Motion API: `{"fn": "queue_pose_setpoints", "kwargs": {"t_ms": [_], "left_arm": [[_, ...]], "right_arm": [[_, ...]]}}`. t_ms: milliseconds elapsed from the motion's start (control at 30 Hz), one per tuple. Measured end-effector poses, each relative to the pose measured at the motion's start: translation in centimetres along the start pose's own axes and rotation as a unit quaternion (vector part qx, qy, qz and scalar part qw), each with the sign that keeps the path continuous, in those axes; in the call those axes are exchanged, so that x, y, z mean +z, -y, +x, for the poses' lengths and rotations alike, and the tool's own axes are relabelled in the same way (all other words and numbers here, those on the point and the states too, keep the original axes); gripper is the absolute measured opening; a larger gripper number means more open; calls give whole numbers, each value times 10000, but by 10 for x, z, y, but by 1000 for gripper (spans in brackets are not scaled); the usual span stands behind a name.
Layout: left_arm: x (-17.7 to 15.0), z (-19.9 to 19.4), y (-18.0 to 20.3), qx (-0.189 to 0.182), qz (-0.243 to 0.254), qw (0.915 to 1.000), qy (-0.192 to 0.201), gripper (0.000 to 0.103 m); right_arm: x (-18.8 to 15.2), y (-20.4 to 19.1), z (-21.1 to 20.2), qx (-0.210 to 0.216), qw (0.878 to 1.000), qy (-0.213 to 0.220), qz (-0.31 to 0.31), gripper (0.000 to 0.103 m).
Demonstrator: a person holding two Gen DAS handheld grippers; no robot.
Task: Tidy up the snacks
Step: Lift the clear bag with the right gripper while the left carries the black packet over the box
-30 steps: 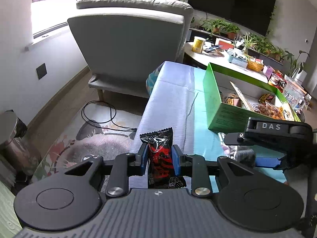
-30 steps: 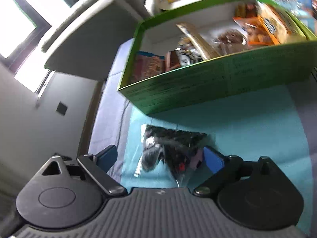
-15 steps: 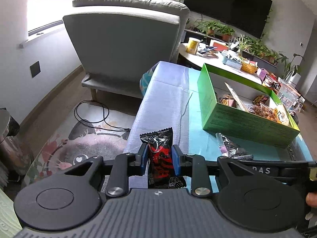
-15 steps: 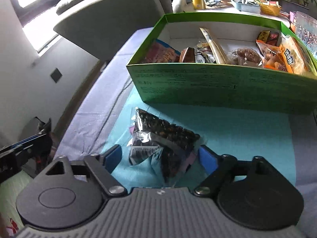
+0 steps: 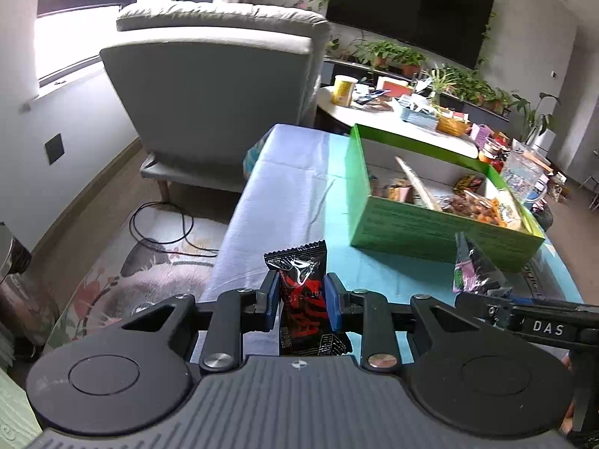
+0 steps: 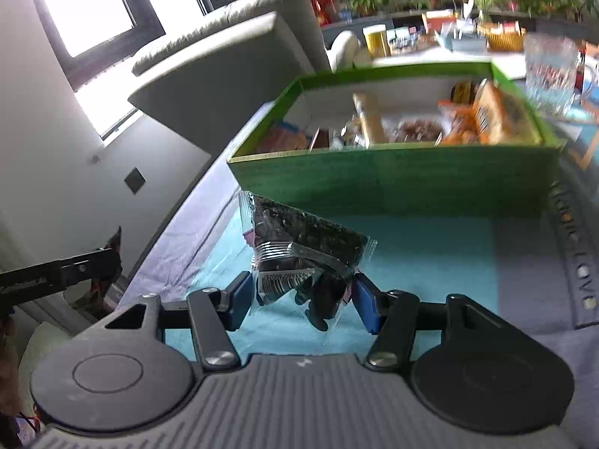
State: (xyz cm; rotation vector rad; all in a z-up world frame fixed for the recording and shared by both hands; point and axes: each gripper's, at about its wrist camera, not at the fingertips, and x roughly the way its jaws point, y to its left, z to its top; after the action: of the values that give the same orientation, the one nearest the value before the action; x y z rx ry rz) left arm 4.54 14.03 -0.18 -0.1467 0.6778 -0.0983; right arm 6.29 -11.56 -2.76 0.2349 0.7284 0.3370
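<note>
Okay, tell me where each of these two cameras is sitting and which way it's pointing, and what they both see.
Left wrist: sits on the left gripper, looking along its fingers, shut on a red-and-black snack packet, toward the armchair; the right gripper shows at right.
Right wrist: sits on the right gripper, shut on a clear bag of dark snacks, facing the green box; the left gripper enters at left.
Shared: green box, armchair, teal mat.

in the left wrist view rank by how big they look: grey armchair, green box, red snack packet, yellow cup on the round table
1. grey armchair
2. green box
3. red snack packet, held close to the camera in the left gripper, so it looks larger than it really is
4. yellow cup, far off, so it looks smaller than it really is
</note>
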Motion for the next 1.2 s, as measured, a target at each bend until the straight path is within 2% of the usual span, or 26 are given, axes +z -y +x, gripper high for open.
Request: {"fn": "queue_pose_setpoints", "kwargs": {"t_ms": [367,700,1000,1200], "left_arm": [[15,1,44,-323,339,9986,235,24],[35,9,70,-431,564,9963,474,24],[61,31,105,-707,911,9910,673,24],[78,51,115,-942,874,9895,669,24]], "right_arm": [[15,14,-21,-191,9983,554,0,57],[30,32,-27,-287,9953,919,31,57],[50,53,-32,-462,9906,1286,89,57],[60,71,-29,-578,9879,1418,248,57]]}}
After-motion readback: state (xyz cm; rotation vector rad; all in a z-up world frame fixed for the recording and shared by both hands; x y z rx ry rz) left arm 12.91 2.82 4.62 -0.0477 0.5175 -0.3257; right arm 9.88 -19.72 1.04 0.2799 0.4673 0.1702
